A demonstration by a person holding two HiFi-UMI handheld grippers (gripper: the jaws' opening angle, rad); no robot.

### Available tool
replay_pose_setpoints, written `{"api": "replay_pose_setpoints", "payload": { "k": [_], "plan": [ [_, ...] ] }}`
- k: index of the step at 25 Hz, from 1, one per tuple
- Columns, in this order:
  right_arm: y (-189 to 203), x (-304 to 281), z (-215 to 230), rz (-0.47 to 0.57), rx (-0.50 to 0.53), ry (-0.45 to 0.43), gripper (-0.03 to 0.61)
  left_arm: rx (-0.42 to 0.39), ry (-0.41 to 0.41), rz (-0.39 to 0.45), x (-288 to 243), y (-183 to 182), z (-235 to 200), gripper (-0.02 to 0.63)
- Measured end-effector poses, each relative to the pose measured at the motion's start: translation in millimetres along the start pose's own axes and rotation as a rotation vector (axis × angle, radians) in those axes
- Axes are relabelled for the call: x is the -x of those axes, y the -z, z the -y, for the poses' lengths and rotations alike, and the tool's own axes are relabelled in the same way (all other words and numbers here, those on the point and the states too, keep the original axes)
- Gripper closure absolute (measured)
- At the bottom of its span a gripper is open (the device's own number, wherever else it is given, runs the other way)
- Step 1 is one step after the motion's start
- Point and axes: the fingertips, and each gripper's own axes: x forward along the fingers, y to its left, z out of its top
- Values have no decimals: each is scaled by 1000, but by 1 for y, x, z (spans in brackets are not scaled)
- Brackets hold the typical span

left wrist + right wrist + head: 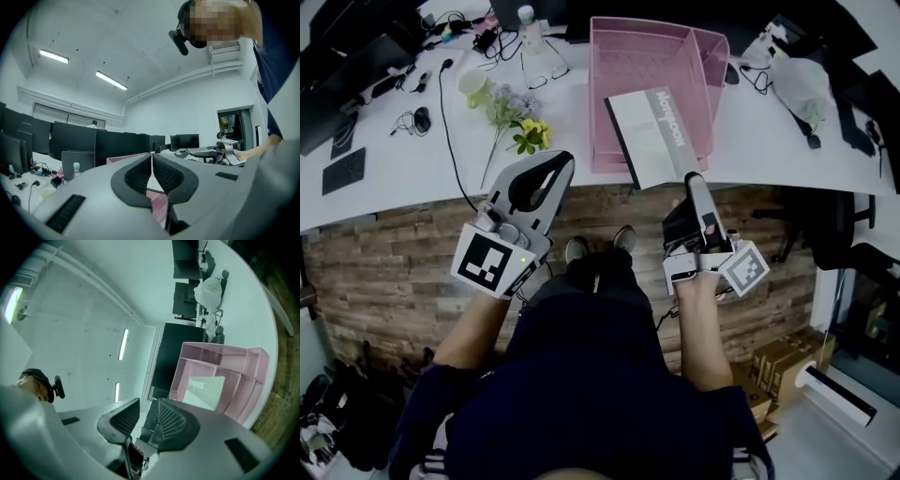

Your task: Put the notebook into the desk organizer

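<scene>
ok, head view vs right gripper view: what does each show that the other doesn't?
Head view only: the left gripper, the flowers and the mug on the desk. Right gripper view only: the gap between the right gripper's jaws, nothing in it, and the ceiling lights. Both: the notebook lying in the pink desk organizer, and the white bag.

Your forearms reach forward side by side toward the desk's near edge, your left gripper closed tip to tip and empty, your right gripper with jaws apart, holding nothing.
</scene>
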Motion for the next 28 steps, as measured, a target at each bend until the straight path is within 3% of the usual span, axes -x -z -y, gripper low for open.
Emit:
{"api": "replay_pose_setpoints", "payload": {
  "k": [28],
  "plan": [
    [-38,-54,-57,-80,168,-144,545,-33,-55,80,-33,-42,-18,578]
  ]
}}
